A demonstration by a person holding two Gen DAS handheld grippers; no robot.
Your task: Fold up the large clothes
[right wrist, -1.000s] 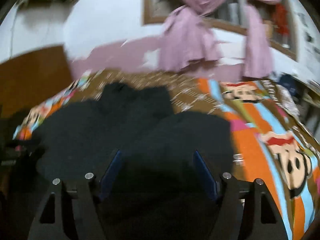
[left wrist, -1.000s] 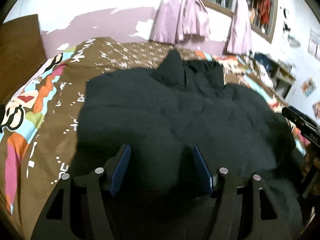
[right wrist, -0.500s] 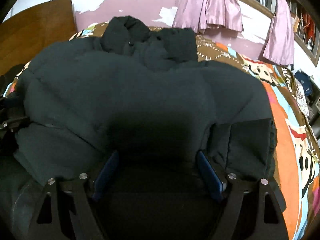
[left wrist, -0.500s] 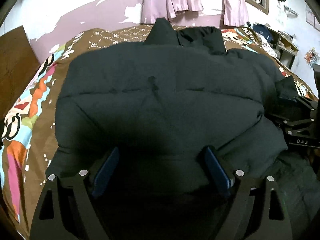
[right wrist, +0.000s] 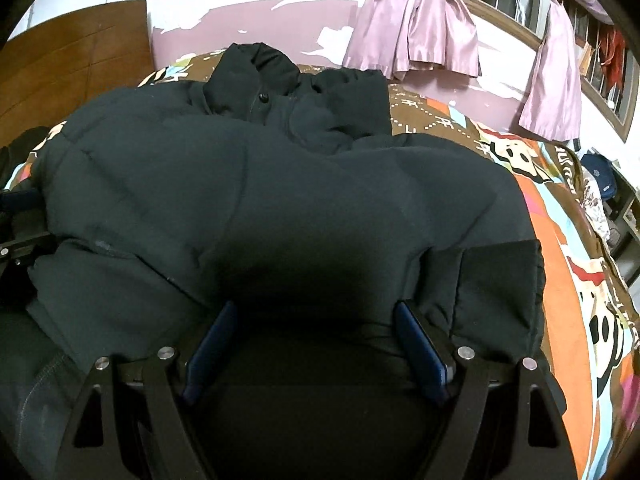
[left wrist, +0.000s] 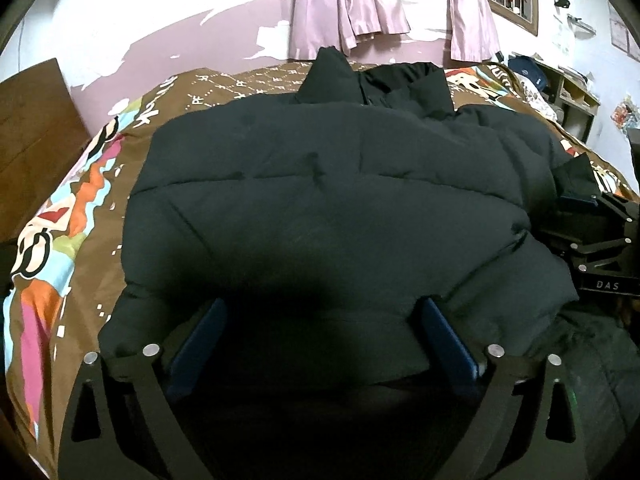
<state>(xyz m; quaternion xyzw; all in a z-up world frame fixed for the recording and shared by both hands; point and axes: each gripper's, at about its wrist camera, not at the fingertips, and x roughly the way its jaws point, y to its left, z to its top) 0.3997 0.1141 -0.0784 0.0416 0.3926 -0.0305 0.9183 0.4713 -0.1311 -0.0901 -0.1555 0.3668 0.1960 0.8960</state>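
On the bed: one black padded jacket, laid flat across the patterned bedspread, collar toward the far wall. Left gripper at the jacket's near edge; jaws have just been opening and stand spread, blue pads on either side of a bulge of dark fabric, not pinching it. Right gripper likewise at the near edge beside a folded sleeve cuff; jaws spread, fabric between them. Beyond: pink curtains, wooden headboard.

Jacket on bed; curtains behind.
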